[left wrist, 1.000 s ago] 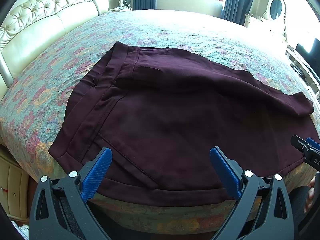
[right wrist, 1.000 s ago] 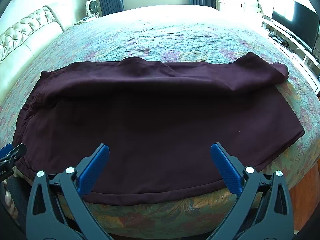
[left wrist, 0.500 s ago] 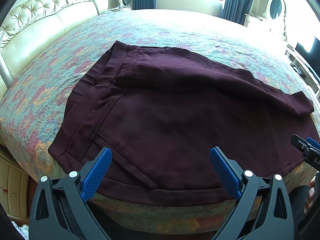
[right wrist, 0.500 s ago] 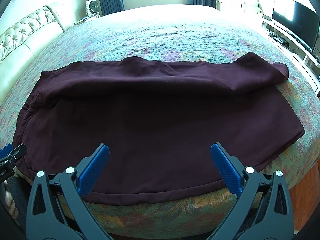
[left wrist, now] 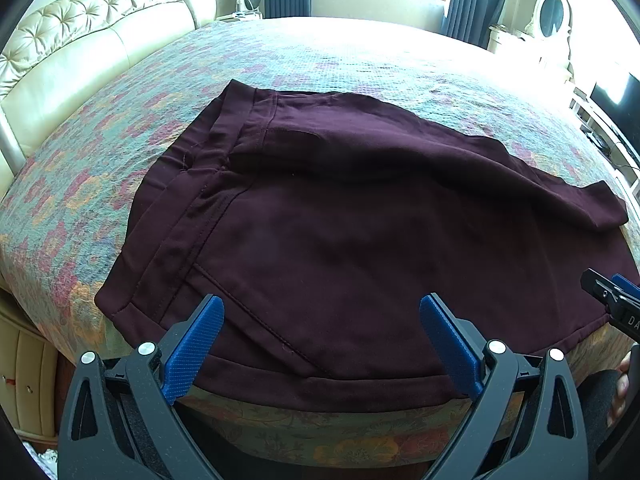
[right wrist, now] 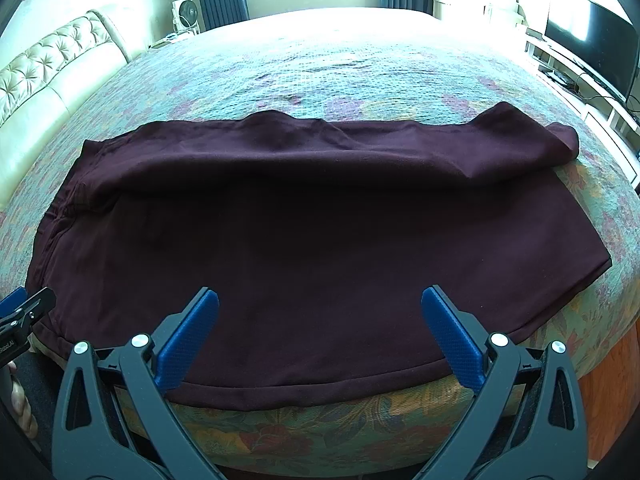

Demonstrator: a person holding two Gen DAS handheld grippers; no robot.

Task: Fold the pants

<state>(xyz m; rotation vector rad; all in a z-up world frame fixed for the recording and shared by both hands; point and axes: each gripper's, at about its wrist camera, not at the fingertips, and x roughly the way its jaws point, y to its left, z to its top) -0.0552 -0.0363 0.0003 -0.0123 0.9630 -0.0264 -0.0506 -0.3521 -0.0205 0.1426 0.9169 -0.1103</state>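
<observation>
The left gripper (left wrist: 320,330), a black plastic clamp with ribbed blue pads, has its jaws spread wide and released; they grasp nothing and sit at the lower edge of the frame, above the near hem of the dark maroon woven pants (left wrist: 360,232). The right gripper (right wrist: 320,330), of the same build, also has its jaws wide apart and holds nothing, low in its own frame over the near edge of the cloth.

The pants lie spread across the centre of both views on a bed with a quilted floral bedspread (left wrist: 340,64) in teal, pink and orange. The stitched waistband sits toward the left of the left wrist view, the leg ends toward the right. A long raised fold of fabric runs across the far side of the garment, and the near edge droops slightly over the bed's side.

A cream tufted leather headboard (left wrist: 80,36) fills the upper left of the frame.
</observation>
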